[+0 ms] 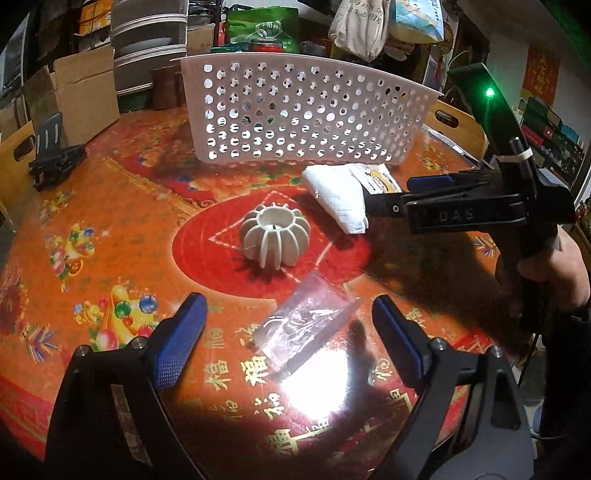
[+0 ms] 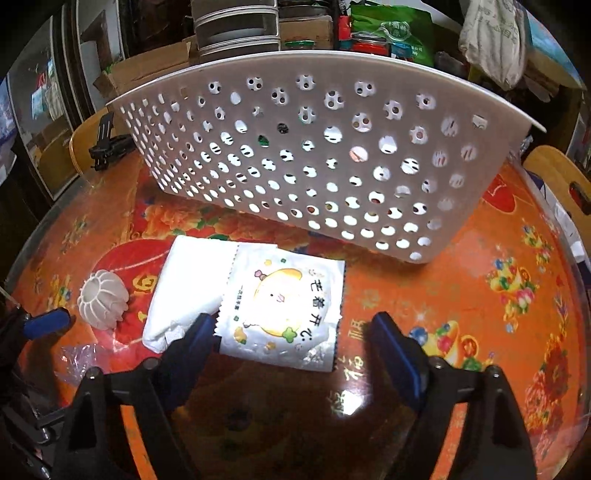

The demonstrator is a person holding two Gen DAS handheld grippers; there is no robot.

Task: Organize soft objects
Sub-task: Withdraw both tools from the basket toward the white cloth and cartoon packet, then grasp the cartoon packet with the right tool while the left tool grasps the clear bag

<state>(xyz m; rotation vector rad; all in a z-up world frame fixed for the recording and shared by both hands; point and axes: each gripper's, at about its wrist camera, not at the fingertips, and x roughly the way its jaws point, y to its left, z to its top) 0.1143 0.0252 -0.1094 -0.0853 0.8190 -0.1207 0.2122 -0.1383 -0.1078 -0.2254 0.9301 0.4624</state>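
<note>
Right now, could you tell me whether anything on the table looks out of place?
Yes: a crumpled clear plastic wrapper lies loose on the tablecloth, apart from the folded white towel and its overlapping printed packet.

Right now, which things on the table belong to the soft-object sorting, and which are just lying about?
Job:
white basket
folded white towel
printed packet
ribbed ball
clear plastic bag

Lying about:
black stand
cardboard box
green bag

Glossy table [image 1: 110, 258], perforated plastic basket [image 2: 314, 147], crinkly packet [image 2: 284, 310]
</note>
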